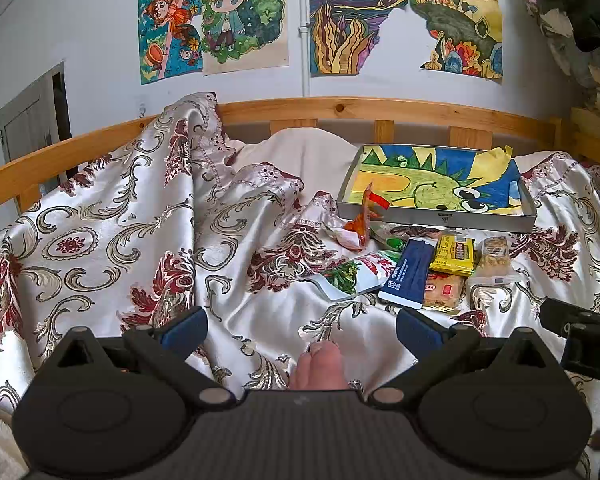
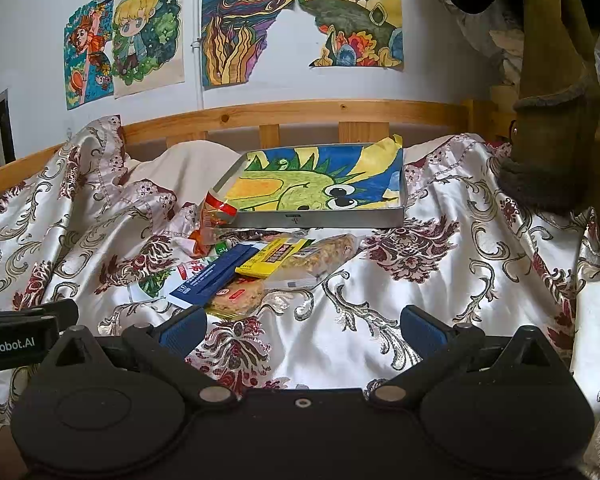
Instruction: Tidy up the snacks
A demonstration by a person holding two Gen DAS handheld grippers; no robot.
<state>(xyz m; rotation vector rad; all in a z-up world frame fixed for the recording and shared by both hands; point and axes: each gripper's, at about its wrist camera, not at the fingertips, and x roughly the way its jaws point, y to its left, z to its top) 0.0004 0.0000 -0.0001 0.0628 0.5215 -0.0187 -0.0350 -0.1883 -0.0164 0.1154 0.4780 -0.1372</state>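
A pile of snack packets lies on the patterned satin bedspread: a blue packet [image 1: 410,270] [image 2: 216,274], a yellow packet [image 1: 455,255] [image 2: 274,258], a green-and-white pouch [image 1: 354,274], a clear-wrapped cake [image 1: 444,290] [image 2: 236,298], a cereal bar [image 1: 494,256] [image 2: 320,258] and a red-orange packet [image 1: 364,216] [image 2: 216,212]. Behind them sits a shallow grey tray [image 1: 436,218] [image 2: 320,220] lined with a colourful drawing. My left gripper [image 1: 302,326] is open and empty, left of the pile. My right gripper [image 2: 304,326] is open and empty, right of and nearer than the pile.
A wooden bed rail [image 1: 340,108] [image 2: 300,110] runs behind the bed, with drawings on the wall above. The bedspread bunches into folds at the left [image 1: 188,168]. A dark padded object [image 2: 548,148] stands at the right. The right gripper's body shows in the left wrist view [image 1: 580,336].
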